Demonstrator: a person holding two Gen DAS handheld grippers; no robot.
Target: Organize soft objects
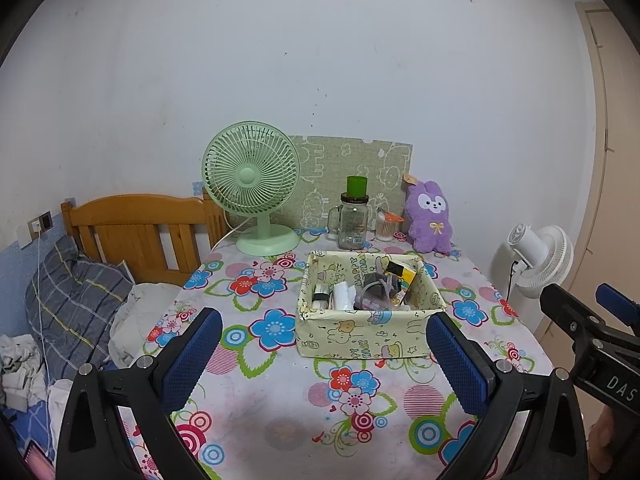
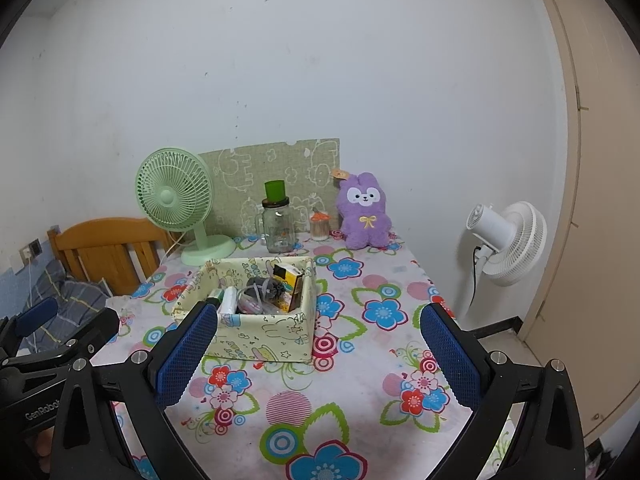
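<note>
A purple plush bunny (image 1: 430,218) sits upright at the table's far right against the wall; it also shows in the right wrist view (image 2: 365,211). A pale yellow fabric box (image 1: 370,305) with small items inside stands mid-table, also in the right wrist view (image 2: 256,312). My left gripper (image 1: 324,354) is open and empty, held above the table's near part in front of the box. My right gripper (image 2: 318,354) is open and empty, to the box's right and nearer. Each gripper shows at the edge of the other's view.
A green desk fan (image 1: 252,188), a glass jar with a green cup (image 1: 354,216) and a cotton-swab holder (image 1: 386,226) stand along the back. A white fan (image 2: 506,242) stands off the table's right. A bed with a wooden headboard (image 1: 136,236) lies left.
</note>
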